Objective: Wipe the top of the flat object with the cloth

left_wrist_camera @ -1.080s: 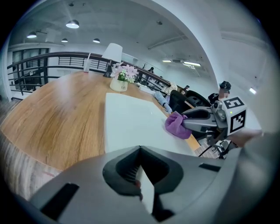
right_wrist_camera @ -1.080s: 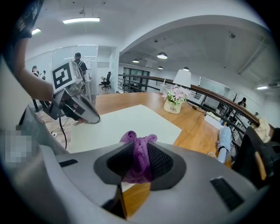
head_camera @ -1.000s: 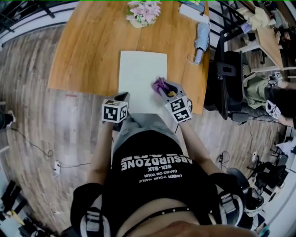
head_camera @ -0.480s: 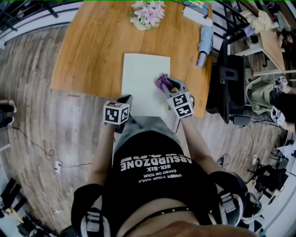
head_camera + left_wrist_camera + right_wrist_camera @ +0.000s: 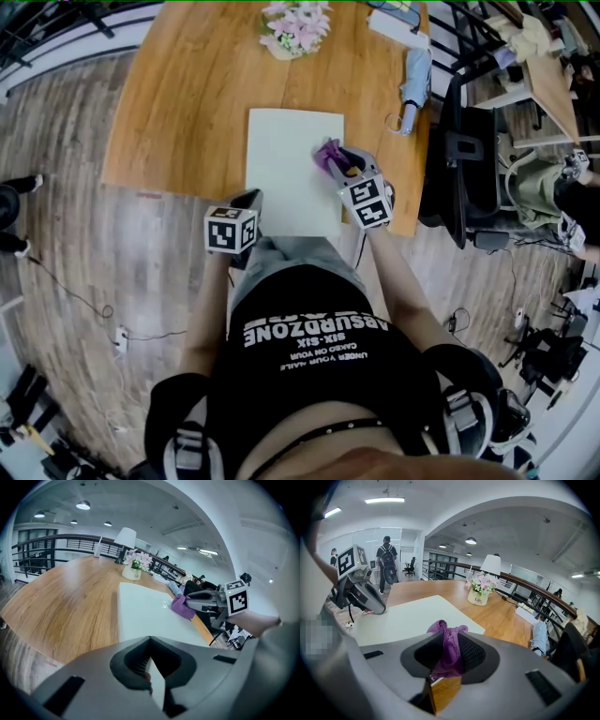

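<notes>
Cloth (image 5: 324,153) in right gripper (image 5: 337,164), on board (image 5: 281,159); left gripper (image 5: 249,199) clamps board.

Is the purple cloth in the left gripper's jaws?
No, the purple cloth is pinched between the jaws of the right gripper, on the white board.

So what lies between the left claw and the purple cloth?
Only the bare top of the pale flat board; the left gripper view shows it running uncluttered from the left claw to the purple cloth.
</notes>
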The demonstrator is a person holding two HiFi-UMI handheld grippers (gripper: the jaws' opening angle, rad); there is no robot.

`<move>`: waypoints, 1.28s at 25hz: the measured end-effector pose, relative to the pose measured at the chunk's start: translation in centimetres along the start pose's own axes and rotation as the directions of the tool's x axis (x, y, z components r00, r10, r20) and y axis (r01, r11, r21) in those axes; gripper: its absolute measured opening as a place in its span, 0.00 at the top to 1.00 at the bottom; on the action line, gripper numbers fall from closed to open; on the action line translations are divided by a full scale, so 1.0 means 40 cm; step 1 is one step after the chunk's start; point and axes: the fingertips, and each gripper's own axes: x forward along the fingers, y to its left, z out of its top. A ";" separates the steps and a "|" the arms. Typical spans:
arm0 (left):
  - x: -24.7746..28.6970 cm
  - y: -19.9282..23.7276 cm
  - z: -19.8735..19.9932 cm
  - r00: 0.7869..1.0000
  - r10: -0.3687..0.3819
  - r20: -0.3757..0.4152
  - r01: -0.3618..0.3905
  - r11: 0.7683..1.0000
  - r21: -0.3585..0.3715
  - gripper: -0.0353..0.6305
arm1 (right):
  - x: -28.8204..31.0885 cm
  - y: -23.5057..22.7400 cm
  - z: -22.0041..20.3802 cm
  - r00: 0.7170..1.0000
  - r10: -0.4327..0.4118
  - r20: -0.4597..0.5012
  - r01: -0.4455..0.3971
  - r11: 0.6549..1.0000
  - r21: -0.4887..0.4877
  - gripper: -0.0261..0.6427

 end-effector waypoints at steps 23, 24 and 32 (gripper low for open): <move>0.018 0.043 0.034 0.999 0.023 -0.045 -0.022 0.999 0.027 0.93 | 0.085 -0.104 0.046 0.999 -0.039 0.009 0.039 0.999 -0.010 0.79; 0.019 0.044 0.034 0.998 0.027 -0.048 -0.025 0.999 0.031 0.93 | 0.090 -0.110 0.048 0.999 -0.041 0.012 0.042 0.999 -0.005 0.79; 0.023 0.047 0.033 0.998 0.033 -0.061 -0.032 0.999 0.020 0.93 | 0.120 -0.152 0.063 0.998 -0.057 0.030 0.056 0.998 0.024 0.79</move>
